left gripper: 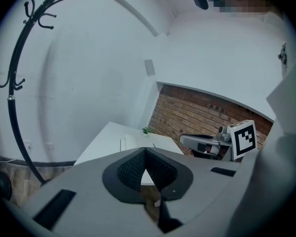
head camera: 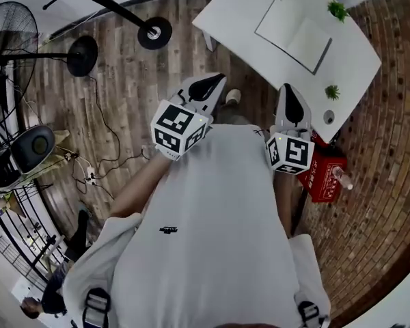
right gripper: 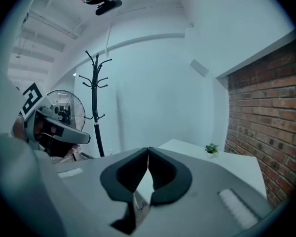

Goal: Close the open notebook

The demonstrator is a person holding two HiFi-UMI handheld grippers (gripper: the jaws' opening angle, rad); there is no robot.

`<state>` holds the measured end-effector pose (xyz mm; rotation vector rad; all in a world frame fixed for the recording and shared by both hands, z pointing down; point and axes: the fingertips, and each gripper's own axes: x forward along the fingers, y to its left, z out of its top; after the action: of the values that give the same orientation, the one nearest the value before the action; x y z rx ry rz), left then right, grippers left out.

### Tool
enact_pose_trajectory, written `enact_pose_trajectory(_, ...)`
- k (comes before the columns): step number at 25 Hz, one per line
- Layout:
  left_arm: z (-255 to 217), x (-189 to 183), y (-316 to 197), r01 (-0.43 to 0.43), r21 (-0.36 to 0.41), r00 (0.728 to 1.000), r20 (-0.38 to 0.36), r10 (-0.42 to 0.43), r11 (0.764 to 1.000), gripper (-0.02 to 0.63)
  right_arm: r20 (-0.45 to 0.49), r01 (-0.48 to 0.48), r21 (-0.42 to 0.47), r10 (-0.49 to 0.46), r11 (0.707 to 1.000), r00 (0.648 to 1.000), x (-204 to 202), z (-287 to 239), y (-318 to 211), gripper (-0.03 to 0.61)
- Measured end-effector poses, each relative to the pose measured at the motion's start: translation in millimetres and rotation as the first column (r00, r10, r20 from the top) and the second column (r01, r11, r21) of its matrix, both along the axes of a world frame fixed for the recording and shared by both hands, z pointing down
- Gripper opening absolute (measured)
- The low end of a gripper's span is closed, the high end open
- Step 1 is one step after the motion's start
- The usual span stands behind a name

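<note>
- White rectangular table (head camera: pixel 359 63): one, standing on the wood-plank floor (head camera: pixel 123 101) beside the red brick wall (head camera: pixel 389 156).
- One open white-paged notebook (head camera: pixel 294 36) lies flat on the middle of that table with its pages up. It is well ahead of both grippers, and neither touches it.
- Two small green potted plants sit on the table, one (head camera: pixel 337 9) near the far edge and one (head camera: pixel 332 91) near the near edge, with the notebook between them.
- Two hand-held grippers, each carrying one cube with black-and-white square markers, are held in front of the person's white shirt (head camera: pixel 212 238).
- The left gripper (left gripper: pixel 145 149) has its two dark ribbed jaws meeting at the tips, with nothing between them. The table and notebook show beyond them in the left gripper view.
- The right gripper (right gripper: pixel 148 149) also has its jaws pressed together and empty. It points towards a table corner where one plant shows.
- One red box (head camera: pixel 321 173) stands on the floor by the brick wall, just beside the right gripper in the head view.
- One black coat stand (right gripper: pixel 95 102) rises against the white wall.
- One black wire-caged standing fan (head camera: pixel 10 33) is at the far left, and two black round bases (head camera: pixel 155 33) (head camera: pixel 82 55) rest on the floor.
</note>
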<state>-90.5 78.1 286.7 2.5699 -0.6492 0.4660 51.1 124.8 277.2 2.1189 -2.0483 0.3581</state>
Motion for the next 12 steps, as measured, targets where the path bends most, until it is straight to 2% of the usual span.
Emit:
enact_pose_trajectory(8,3.9,51.4,-33.9,0.052,0.017,0.998,0.016,-0.053,0.998,0.009,0.010,0.069,0.012,-0.069,0.998,0.998,43.5,7.0,-43.2,0.014)
enact_pose_trajectory(12,2.6,59.5,-50.0,0.099,0.020,0.995,0.031,-0.100,0.995,0.009,0.017,0.101,0.001,-0.101,0.995,0.995,58.0,14.9,-60.9,0.014)
